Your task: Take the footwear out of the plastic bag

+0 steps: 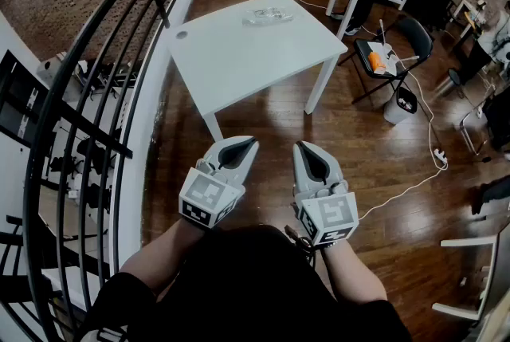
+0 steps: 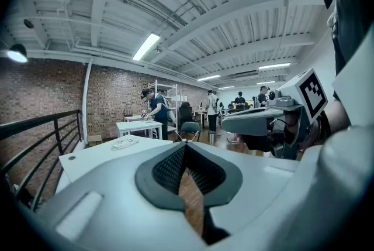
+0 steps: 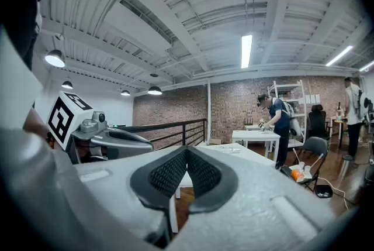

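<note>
left gripper point(image 1: 241, 146) and right gripper point(image 1: 307, 151) both shut, empty; plastic bag point(image 1: 268, 14) well ahead (on the table point(image 1: 231, 61)), lying crosswise, neither nearer

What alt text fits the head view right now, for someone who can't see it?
The left gripper and right gripper hang shut and empty over a wooden floor, short of a white table that has a clear plastic bag lying near its far edge. A black railing runs down the left.
</note>
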Demonstrator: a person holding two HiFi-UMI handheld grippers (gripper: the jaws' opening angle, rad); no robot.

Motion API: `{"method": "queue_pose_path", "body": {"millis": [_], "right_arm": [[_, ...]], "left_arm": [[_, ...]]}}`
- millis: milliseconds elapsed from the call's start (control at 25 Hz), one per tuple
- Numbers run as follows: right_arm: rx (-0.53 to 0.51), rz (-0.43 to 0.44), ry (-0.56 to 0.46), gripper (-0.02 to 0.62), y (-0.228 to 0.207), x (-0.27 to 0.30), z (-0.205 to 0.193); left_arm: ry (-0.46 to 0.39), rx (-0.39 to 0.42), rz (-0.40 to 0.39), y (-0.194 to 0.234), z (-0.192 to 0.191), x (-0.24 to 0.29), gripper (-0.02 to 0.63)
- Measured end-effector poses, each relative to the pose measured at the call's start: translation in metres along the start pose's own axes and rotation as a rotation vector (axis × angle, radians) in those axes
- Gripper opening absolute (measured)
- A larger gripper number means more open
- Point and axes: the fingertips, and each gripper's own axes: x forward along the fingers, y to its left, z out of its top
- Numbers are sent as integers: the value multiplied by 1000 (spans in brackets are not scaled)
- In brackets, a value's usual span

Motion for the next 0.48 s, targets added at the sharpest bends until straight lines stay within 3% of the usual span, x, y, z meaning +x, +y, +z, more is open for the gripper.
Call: {"method": "queue_pose_path", "body": {"millis": [480], "right_arm": [[-3, -12, 22, -8, -37, 19, -11]], "left_arm": [[-1, -5, -6, 18, -2, 44, 12]]}}
